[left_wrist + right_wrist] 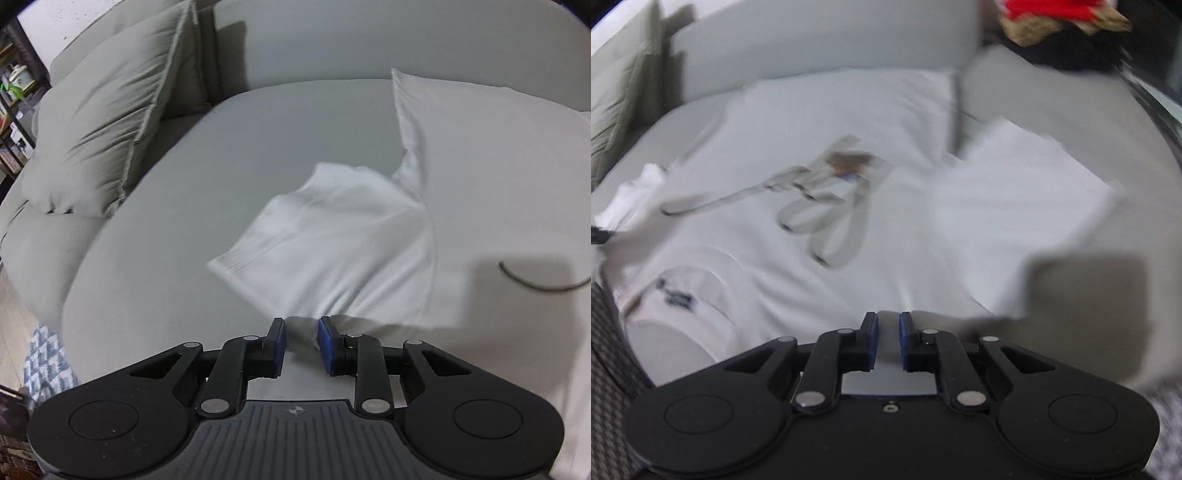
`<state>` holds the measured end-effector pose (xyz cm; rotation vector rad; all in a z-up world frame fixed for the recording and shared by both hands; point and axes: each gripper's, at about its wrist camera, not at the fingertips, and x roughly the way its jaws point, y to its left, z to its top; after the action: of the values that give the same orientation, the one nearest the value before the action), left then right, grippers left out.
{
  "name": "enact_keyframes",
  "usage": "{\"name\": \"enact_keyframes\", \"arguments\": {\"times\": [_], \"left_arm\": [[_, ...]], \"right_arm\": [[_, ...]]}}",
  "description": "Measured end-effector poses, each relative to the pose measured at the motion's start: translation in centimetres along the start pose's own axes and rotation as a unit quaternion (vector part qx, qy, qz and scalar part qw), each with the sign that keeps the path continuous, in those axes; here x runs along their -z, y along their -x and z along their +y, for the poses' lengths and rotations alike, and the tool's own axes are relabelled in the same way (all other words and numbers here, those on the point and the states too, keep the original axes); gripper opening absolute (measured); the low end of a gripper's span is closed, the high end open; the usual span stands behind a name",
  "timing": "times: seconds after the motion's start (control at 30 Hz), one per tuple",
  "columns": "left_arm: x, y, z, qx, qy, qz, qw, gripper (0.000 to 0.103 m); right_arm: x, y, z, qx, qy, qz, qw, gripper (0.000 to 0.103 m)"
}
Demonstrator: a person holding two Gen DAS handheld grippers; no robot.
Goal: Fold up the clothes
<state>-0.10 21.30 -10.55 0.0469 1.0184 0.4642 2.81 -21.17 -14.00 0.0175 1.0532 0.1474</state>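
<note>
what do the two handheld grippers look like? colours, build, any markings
Both match: matte black bodies, two round discs at the sides, black linkage arms with silver pivot pins, blue pads on the jaws. The left gripper has a grey ribbed plate with a small compass-like emblem; the right gripper shows a plain black plate with one screw. No cables visible.

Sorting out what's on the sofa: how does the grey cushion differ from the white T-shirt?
The grey cushion is plump and leans upright against the sofa back; the white T-shirt lies flat on the seat. The cushion is plain with a piped edge; the T-shirt carries a grey printed graphic. Both are soft fabric and rest on the grey sofa.
</note>
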Motion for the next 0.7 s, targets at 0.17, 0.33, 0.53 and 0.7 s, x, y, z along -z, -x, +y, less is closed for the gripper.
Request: {"name": "enact_keyframes", "arguments": {"times": [0.17,0.33,0.53,0.7], "left_arm": [[0.6,4.6,0.0,0.066,0.039,-0.056,0.9955,0.024],[-1.5,4.2,-7.5,0.139,0.011,-0.069,0.9879,0.034],[0.3,2.5,-14.3,0.129,-0.052,-0.052,0.9889,0.034],[0.9,3.0,-14.1,0.127,-0.094,-0.032,0.9868,0.034]], "right_arm": [[0.0,2.8,-5.0,-0.047,-0.110,-0.054,0.991,0.015],[-2.9,0.5,-7.1,-0.095,-0.206,-0.103,0.968,0.019],[-6.0,-7.0,-5.9,-0.095,-0.241,-0.075,0.963,0.000],[-4.6,-7.2,-7.5,0.024,-0.206,-0.078,0.975,0.000]]}}
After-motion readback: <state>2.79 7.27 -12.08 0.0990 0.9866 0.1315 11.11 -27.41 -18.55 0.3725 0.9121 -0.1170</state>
